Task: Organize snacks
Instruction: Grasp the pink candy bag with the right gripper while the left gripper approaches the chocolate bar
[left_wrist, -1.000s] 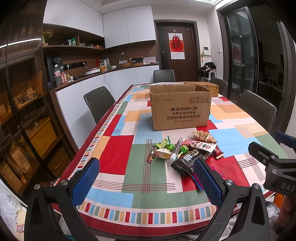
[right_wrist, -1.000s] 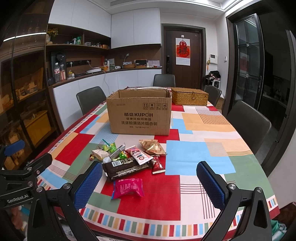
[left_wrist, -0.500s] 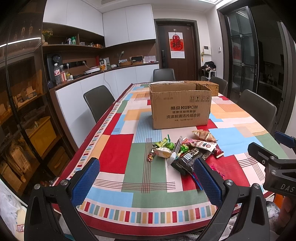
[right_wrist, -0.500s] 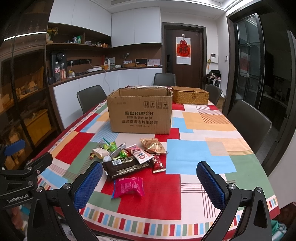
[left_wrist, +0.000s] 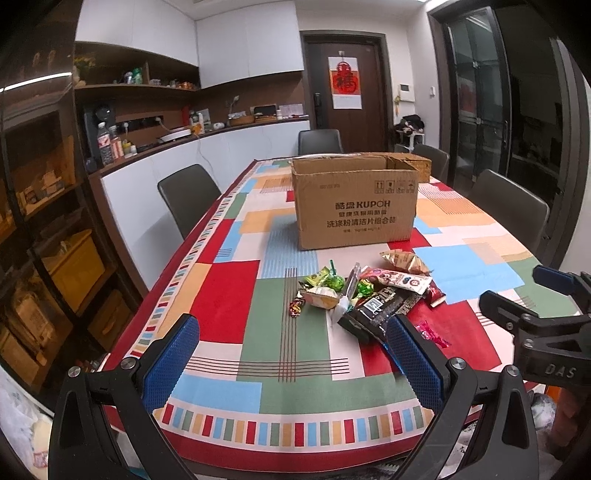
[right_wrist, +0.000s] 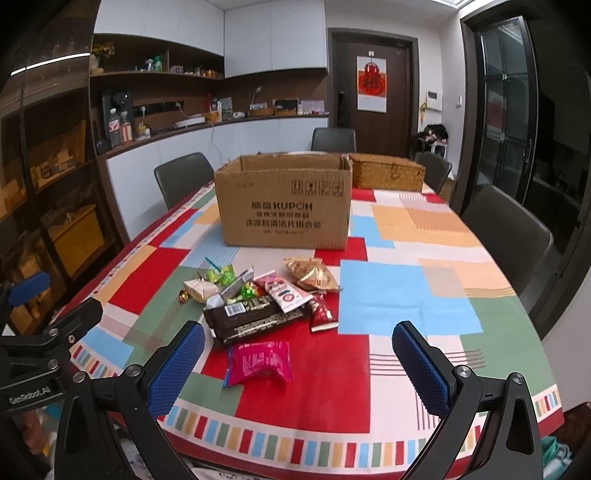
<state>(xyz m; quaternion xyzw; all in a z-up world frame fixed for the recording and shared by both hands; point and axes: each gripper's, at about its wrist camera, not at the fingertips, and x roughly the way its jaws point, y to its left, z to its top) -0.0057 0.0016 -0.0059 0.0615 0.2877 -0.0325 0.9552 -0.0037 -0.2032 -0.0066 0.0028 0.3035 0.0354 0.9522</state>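
Movement since a second ago is slight: both cameras have edged a little toward the snack pile (right_wrist: 258, 299), so the cardboard box (right_wrist: 284, 206) looms a touch larger, and nothing on the worktop (right_wrist: 391, 291) has shifted. The task looks barely begun, with every packet still lying loose in front of the box. The left claw (left_wrist: 291, 358) hangs released and empty over the near edge, and the right claw (right_wrist: 295, 360) is likewise spread wide and empty, the pink packet (right_wrist: 260, 362) lying between its blue pads. The dark chocolate bar (right_wrist: 255, 319) sits just beyond it, overlapped by other wrappers. A wicker basket (right_wrist: 386, 175) stands behind the box; chairs ring the worktop, clear of any reach.
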